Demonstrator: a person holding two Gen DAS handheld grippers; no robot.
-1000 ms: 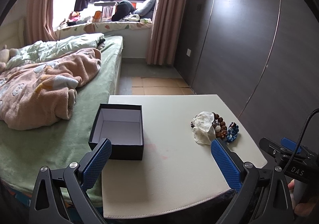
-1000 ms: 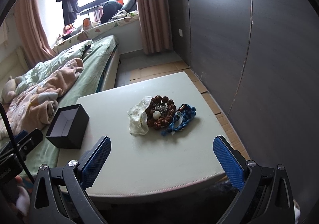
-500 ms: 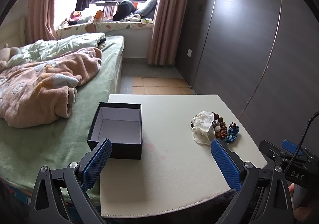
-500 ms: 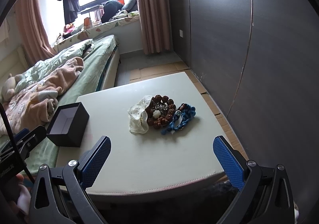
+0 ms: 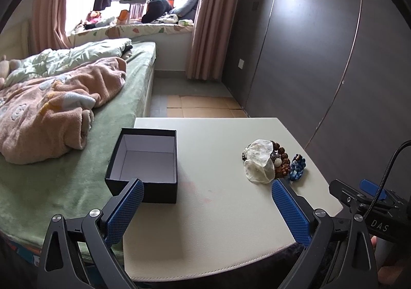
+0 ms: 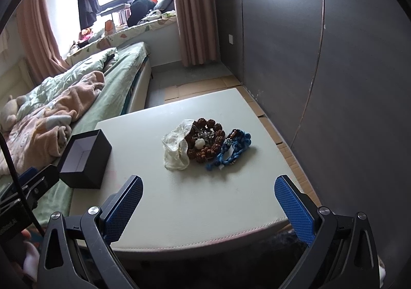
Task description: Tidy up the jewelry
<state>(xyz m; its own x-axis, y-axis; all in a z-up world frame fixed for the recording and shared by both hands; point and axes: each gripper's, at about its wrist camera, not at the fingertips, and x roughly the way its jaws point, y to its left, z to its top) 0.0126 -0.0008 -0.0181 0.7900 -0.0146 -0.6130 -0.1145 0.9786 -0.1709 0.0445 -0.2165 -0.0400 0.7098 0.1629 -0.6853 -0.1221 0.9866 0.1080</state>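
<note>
A pile of jewelry lies on the white table (image 6: pixel 179 201): a pale translucent pouch (image 6: pixel 174 147), a brown bead bracelet (image 6: pixel 205 134) and a blue braided bracelet (image 6: pixel 232 150). The pile also shows in the left wrist view (image 5: pixel 272 160). An open, empty black box (image 5: pixel 146 160) stands at the table's left edge, also in the right wrist view (image 6: pixel 84 158). My left gripper (image 5: pixel 205 199) is open and empty above the table's near edge, near the box. My right gripper (image 6: pixel 208 196) is open and empty, a little short of the pile.
A bed (image 5: pixel 64 114) with a pink blanket borders the table's left side. A dark wardrobe wall (image 6: pixel 346 57) runs along the right. Cardboard sheets (image 5: pixel 203 106) lie on the floor beyond the table. The right gripper's body (image 5: pixel 372 206) shows at the left view's right edge.
Both views have shifted only slightly; the grippers stay open and the box and the jewelry have not moved.
</note>
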